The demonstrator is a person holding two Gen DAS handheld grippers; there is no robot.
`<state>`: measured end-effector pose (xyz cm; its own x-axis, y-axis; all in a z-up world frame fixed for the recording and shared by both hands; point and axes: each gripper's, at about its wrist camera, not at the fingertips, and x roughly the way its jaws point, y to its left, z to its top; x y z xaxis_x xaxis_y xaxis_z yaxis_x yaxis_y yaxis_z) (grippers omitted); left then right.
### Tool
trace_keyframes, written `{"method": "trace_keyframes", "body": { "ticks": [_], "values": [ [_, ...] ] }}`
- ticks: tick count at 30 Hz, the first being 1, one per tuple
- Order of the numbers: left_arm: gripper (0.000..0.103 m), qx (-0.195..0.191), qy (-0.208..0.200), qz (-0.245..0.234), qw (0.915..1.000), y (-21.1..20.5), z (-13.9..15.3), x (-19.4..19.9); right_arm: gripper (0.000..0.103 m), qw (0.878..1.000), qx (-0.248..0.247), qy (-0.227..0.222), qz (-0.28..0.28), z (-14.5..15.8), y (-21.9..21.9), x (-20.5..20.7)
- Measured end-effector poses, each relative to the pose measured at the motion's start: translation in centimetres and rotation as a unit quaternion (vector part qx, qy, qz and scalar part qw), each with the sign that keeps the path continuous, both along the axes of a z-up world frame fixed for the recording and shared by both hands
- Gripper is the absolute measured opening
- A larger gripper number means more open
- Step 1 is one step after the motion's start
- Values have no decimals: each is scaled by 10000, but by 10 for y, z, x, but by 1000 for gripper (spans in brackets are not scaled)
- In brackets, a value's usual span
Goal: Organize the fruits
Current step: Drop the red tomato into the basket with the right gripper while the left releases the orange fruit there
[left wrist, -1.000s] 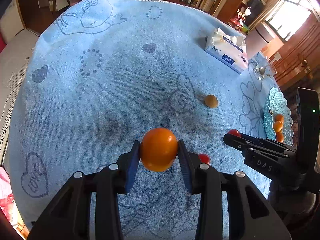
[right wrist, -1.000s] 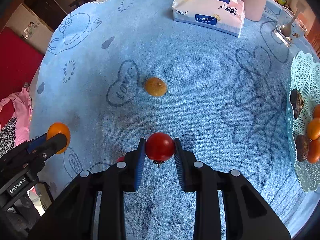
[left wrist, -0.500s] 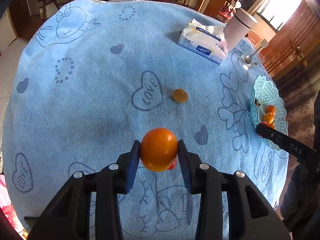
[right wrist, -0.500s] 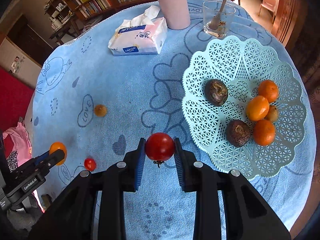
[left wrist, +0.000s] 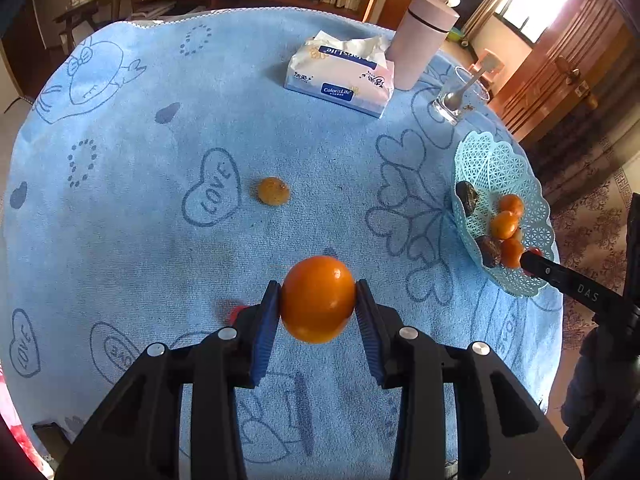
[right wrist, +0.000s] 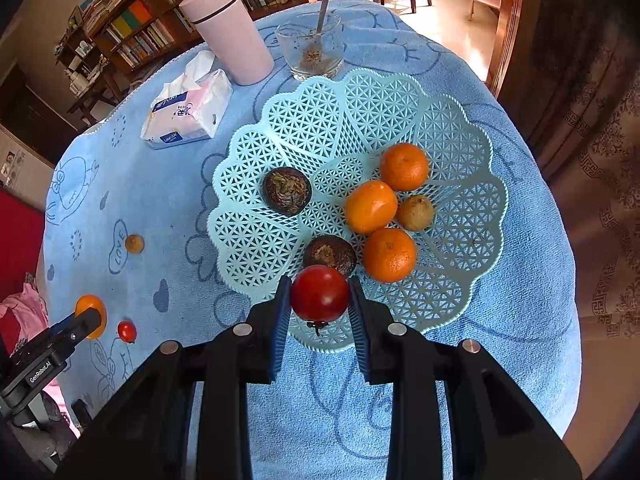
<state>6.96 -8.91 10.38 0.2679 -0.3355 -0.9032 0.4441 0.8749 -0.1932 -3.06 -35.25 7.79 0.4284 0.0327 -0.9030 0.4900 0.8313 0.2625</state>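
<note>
My left gripper (left wrist: 318, 304) is shut on an orange (left wrist: 318, 299) and holds it above the blue cloth, left of the basket. My right gripper (right wrist: 320, 300) is shut on a red tomato (right wrist: 320, 293) over the near rim of the teal lattice basket (right wrist: 304, 120). The basket holds three oranges (right wrist: 389, 254), two dark round fruits (right wrist: 286, 190) and a small brown fruit (right wrist: 416, 212). A small brown fruit (left wrist: 273, 191) and a small red tomato (right wrist: 127, 331) lie on the cloth. The basket also shows in the left wrist view (left wrist: 496, 160).
A tissue pack (left wrist: 340, 76), a pink tumbler (left wrist: 422, 40) and a glass with a spoon (left wrist: 456, 98) stand at the table's far side. The blue towel cloth (left wrist: 140, 240) covers the round table. Bookshelves stand behind; the table edge drops off right of the basket.
My right gripper has carried the tomato right, from mid-table to over the basket's near rim. My left gripper has swung right with the orange, bringing the basket more into view.
</note>
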Motion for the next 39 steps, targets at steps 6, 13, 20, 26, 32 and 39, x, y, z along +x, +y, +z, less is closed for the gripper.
{"method": "trace_keyframes", "body": {
  "ticks": [6, 13, 20, 26, 32, 39],
  "values": [
    [38, -34, -56, -65, 10000, -26, 4, -10, 38, 10000, -45, -63, -24, 3, -17, -17],
    [38, -92, -100, -222, 9997, -65, 7, -21, 38, 9999, -136, -67, 41, 5, -38, -41],
    [38, -112, -162, -451, 9988, -111, 6, -27, 38, 9998, -160, -23, 72, 4, -58, -62],
    [38, -149, -197, -600, 9979, -148, 5, -28, 38, 9998, -180, 5, 123, 3, -71, -75],
    [52, -112, -236, -585, 9979, -172, 2, -27, 38, 9999, -168, 0, 36, 3, -89, -84],
    [64, -77, -269, -356, 9990, -165, 3, -25, 43, 9999, -116, 0, 9, -1, -95, -85]
  ]
}}
